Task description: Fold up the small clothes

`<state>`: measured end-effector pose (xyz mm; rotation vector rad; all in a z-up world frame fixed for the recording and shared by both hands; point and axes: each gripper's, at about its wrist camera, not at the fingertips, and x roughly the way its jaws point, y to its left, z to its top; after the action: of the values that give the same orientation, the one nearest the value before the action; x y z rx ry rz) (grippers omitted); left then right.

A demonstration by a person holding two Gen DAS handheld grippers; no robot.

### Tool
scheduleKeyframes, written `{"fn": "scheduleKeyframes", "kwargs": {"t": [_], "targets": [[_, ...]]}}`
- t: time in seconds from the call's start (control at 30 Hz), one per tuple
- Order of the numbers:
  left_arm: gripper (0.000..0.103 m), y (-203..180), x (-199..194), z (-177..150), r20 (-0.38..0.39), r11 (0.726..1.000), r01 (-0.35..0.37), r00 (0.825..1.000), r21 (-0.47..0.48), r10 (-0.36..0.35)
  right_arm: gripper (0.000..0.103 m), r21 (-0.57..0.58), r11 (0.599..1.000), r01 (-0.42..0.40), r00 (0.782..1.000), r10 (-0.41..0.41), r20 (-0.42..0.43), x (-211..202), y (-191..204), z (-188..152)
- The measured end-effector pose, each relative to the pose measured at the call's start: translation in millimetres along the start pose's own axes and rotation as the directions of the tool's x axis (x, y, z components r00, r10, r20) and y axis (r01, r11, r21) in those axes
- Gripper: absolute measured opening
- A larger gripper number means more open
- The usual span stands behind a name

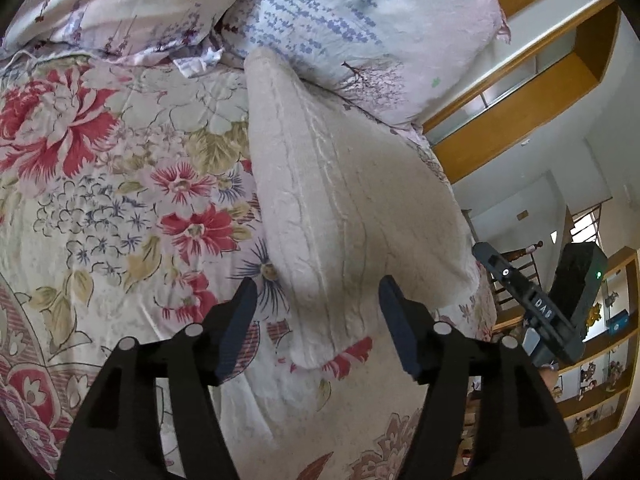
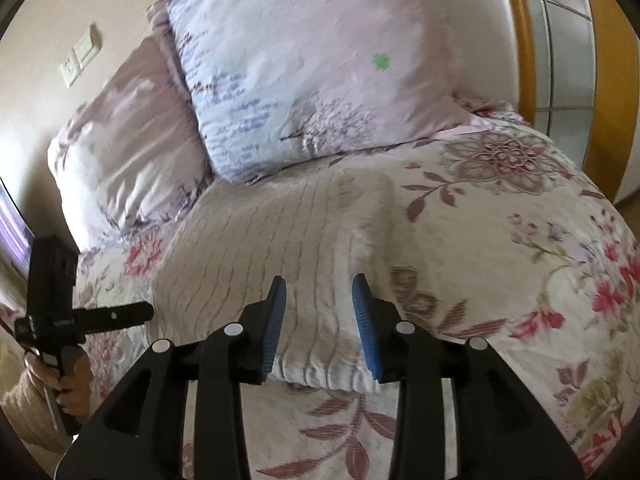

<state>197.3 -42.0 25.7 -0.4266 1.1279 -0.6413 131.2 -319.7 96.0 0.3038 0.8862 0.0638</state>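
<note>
A cream knitted garment lies folded flat on the floral bedspread, running from the pillows toward me. My left gripper is open and empty, its fingers either side of the garment's near end, above it. In the right wrist view the same garment lies across the bed. My right gripper is open and empty, hovering over the garment's near edge. The right gripper also shows in the left wrist view, and the left gripper shows in the right wrist view.
Two pale printed pillows lean at the head of the bed. A wooden headboard and shelving stand to the right. A wall socket is on the wall at the left. The bedspread extends to the right.
</note>
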Motion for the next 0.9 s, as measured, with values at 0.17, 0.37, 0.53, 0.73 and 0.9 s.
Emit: {"fn": "scheduleKeyframes", "kwargs": {"t": [0.17,0.37,0.53,0.73,0.9], "targets": [[0.063,1.9,9.5,-0.8,-0.007,1.000,0.007,1.000,-0.001,-0.007,0.038,-0.039,0.999,0.035,0.994,-0.039,-0.099,31.5,-5.7,-13.3],[0.064,0.9,4.4,4.2,0.006,1.000,0.025,1.000,-0.004,-0.025,0.038,0.044,0.999,-0.025,0.991,0.030,-0.132,26.2,-18.2,-8.1],[0.068,2.4,-2.0,10.0,0.026,1.000,0.009,1.000,0.000,-0.009,0.037,0.041,0.999,0.004,0.991,0.001,-0.133,21.9,-17.8,-6.3],[0.082,10.9,-1.5,24.5,0.032,0.999,0.032,0.999,-0.036,-0.030,0.074,0.162,0.986,0.028,0.998,-0.019,-0.054,3.7,-37.3,22.5],[0.084,20.0,7.1,39.8,0.023,0.991,0.084,0.996,-0.101,-0.082,0.086,0.303,0.949,-0.089,0.983,0.132,-0.126,31.1,-57.3,41.6]]}}
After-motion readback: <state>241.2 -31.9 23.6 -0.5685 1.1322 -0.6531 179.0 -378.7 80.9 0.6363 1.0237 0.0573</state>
